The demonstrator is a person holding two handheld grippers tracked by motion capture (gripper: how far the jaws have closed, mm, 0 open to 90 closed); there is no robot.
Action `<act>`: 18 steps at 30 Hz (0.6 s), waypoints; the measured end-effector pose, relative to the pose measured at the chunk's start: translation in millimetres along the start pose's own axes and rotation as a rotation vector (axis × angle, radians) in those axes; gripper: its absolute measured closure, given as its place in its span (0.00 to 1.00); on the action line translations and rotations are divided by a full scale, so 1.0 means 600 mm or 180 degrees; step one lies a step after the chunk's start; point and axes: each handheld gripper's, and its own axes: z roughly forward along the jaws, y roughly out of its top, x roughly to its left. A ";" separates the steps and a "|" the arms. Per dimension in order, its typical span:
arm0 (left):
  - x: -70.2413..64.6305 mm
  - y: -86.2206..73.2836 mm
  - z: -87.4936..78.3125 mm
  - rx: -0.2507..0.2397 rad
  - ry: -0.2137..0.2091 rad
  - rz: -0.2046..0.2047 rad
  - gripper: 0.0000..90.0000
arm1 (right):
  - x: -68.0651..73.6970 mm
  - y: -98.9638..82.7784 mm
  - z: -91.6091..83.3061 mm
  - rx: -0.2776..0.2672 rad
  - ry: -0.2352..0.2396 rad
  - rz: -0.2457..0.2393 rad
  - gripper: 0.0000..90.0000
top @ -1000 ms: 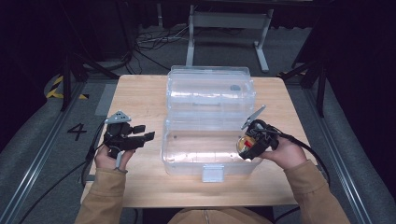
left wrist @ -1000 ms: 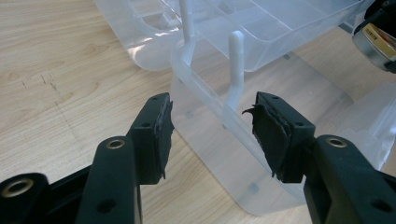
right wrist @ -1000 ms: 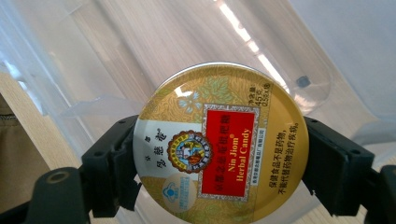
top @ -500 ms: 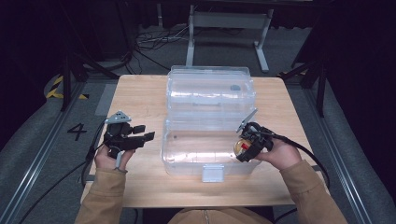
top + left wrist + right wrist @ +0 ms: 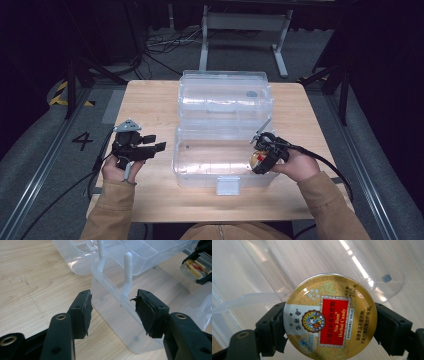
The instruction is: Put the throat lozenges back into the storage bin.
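A clear plastic box [image 5: 220, 165] lies open on the wooden table [image 5: 150, 100], its lid [image 5: 225, 97] folded back behind it. My right gripper [image 5: 260, 157] is shut on a round gold candy tin [image 5: 329, 317] with a red label, held over the box's right end; the tin [image 5: 194, 267] is also seen far off in the left gripper view. My left gripper [image 5: 154, 142] is open with nothing between its jaws, left of the box. In the left gripper view the left gripper [image 5: 112, 307] points at the box's near corner [image 5: 120, 315].
The box's front latch [image 5: 227, 186] hangs near the table's front edge. Bare tabletop lies left of the box. Cables [image 5: 165, 42] and a metal stand [image 5: 245, 22] are on the floor beyond the table. A floor mark "4" [image 5: 82, 140] sits at the left.
My right gripper has carried the tin leftward and slightly down over the box's right end. The left gripper has stayed put.
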 end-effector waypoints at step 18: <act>0.001 0.000 0.000 0.0004 0.0010 0.0004 0.52 | 0.009 0.001 0.013 0.0087 -0.0131 0.0061 0.22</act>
